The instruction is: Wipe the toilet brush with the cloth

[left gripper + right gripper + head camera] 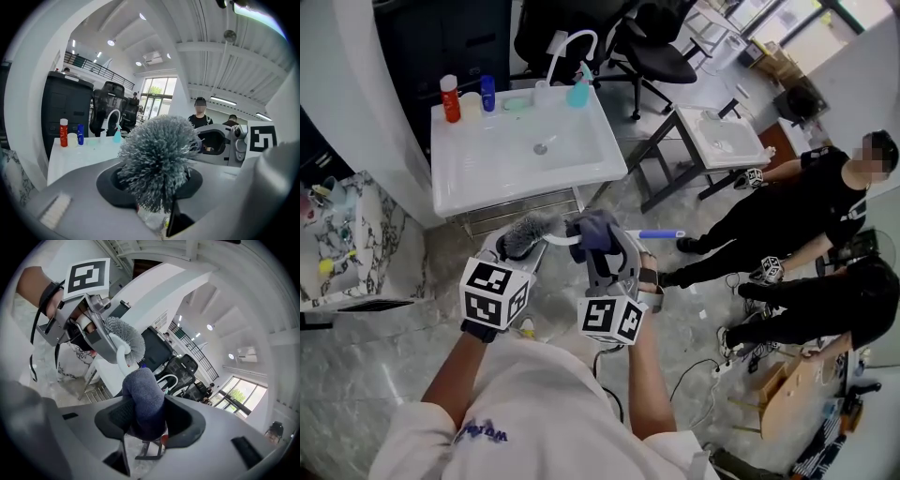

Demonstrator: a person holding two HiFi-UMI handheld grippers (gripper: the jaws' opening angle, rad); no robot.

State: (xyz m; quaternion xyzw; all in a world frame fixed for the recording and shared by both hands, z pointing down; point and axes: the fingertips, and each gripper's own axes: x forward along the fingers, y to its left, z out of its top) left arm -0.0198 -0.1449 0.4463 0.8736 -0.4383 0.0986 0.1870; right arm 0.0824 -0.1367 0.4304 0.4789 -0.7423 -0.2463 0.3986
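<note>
The toilet brush has a grey bristle head (525,234) and a white handle with a blue end (661,234). It lies level between my two grippers, in front of the sink. My left gripper (520,248) is shut on the brush just behind the head, so the bristles (159,159) fill the left gripper view. My right gripper (598,246) is shut on a dark blue-grey cloth (595,228). The cloth (145,401) bulges out between the right fingers and presses against the white handle (119,357) close to the brush head (124,336). My left gripper (89,329) shows beyond it.
A white sink basin (525,150) stands straight ahead, with a red bottle (450,98), a blue bottle (487,92) and a teal spray bottle (578,92) along its back. A second basin (722,136) on a stand is to the right. Two people (806,206) crouch at right. A marbled counter (347,244) is at left.
</note>
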